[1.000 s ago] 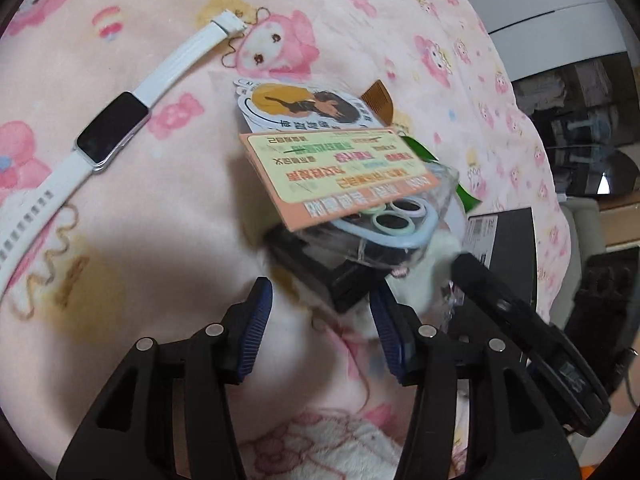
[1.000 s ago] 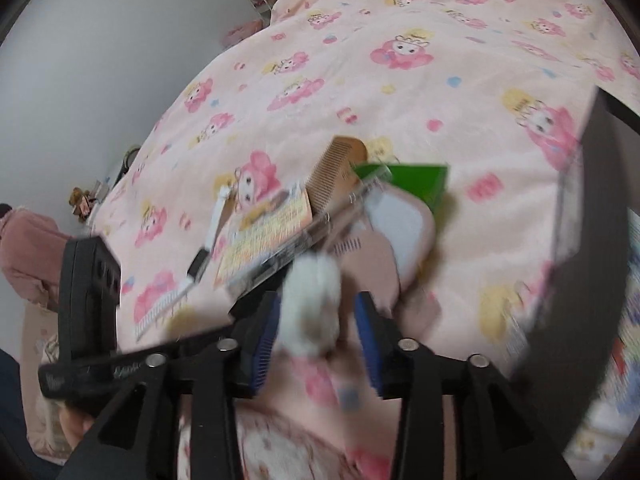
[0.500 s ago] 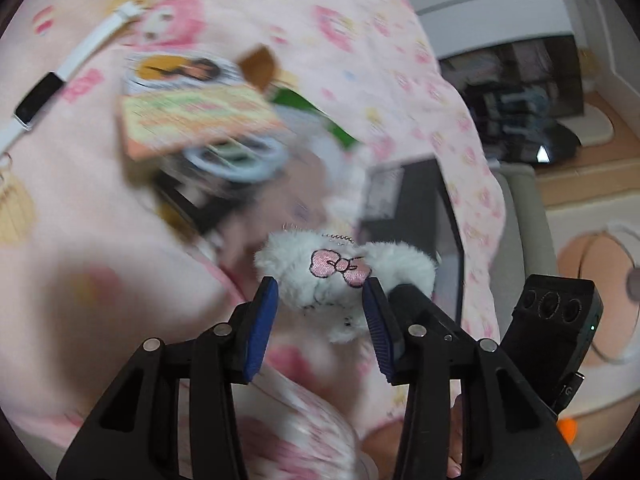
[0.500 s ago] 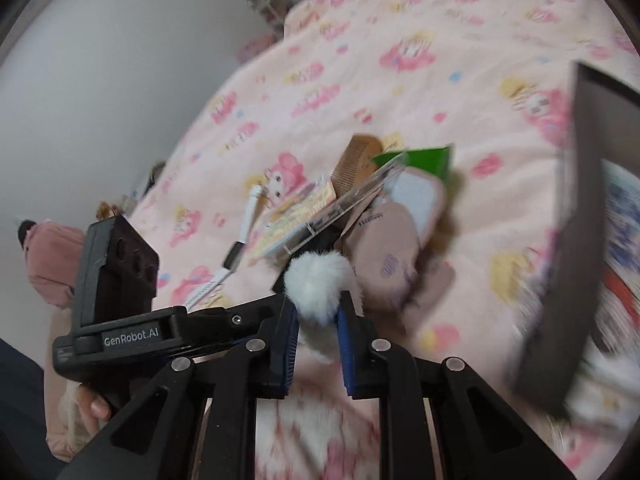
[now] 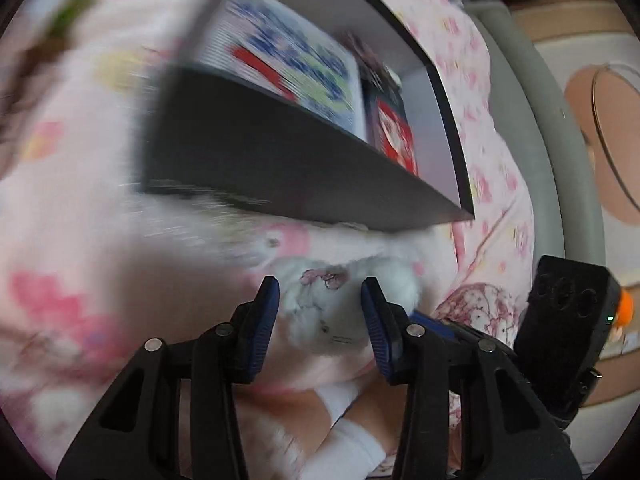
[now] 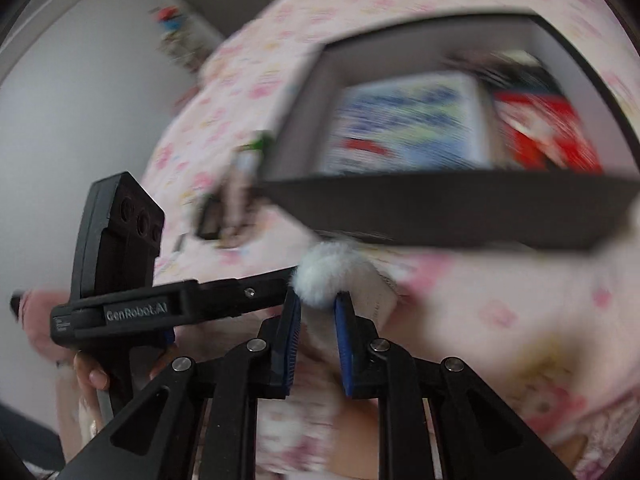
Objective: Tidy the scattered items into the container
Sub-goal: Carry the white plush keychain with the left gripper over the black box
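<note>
Fluffy white plush toy (image 5: 326, 312) pinched, seemingly, by both closing left gripper (image 5: 320, 312) and clamped right gripper (image 6: 318, 320).

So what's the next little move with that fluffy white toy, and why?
Probably lift it over the black box's near wall. Both hand-held grippers, right and left, carry the white plush toy, which sits short of the box, below its rim.

A bedroom in a home — shown by the pink cartoon-print blanket (image 6: 500, 308) spread over a bed, the plain white wall (image 6: 80, 92) behind it, and a cluttered shelf (image 6: 176, 28), blurred, in the far corner. Beyond the bed's padded grey edge (image 5: 532, 128), a peach-toned floor with a round mat (image 5: 608, 152).
</note>
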Available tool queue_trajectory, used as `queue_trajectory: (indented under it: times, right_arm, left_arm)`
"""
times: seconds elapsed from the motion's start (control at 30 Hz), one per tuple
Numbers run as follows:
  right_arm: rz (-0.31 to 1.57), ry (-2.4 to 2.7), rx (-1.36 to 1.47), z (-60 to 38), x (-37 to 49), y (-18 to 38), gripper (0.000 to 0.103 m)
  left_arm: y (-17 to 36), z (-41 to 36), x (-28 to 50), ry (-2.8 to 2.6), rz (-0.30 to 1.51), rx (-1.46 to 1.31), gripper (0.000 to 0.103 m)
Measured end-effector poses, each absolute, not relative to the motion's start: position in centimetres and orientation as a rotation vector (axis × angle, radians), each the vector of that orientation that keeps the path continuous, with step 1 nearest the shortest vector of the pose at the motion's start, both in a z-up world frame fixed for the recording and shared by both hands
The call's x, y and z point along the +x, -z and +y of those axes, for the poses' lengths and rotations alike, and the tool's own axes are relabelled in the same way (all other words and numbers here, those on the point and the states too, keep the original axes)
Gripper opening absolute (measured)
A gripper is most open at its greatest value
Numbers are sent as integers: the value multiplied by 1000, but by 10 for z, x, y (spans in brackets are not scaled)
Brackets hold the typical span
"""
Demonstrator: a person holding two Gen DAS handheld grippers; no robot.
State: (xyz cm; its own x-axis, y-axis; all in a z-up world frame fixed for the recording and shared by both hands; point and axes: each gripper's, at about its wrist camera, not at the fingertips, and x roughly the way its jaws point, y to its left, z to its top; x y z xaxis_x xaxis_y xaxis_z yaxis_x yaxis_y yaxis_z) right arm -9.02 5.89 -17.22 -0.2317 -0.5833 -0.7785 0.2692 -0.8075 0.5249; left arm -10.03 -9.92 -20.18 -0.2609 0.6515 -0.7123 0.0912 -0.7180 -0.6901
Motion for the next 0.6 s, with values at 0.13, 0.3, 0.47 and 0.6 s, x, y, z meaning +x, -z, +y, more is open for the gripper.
queue_trajectory:
  times: [0.13, 0.3, 0.47, 0.6]
  right_arm:
    - [-413, 2137, 1570, 101, -95, 188, 15]
    - [-444, 2199, 1634, 131, -98, 193, 15]
    - [-492, 2226, 1596, 136, -101, 185, 15]
    - [-485, 2124, 1641, 116, -109, 203, 17]
  left_arm:
    - [207, -83, -105, -2136, -722, -1621, 42]
    - [211, -79, -105, -2133, -743, -1598, 42]
    - [218, -95, -108, -2203, -842, -1631, 47]
    - [231, -84, -113, -2068, -847, -1680, 47]
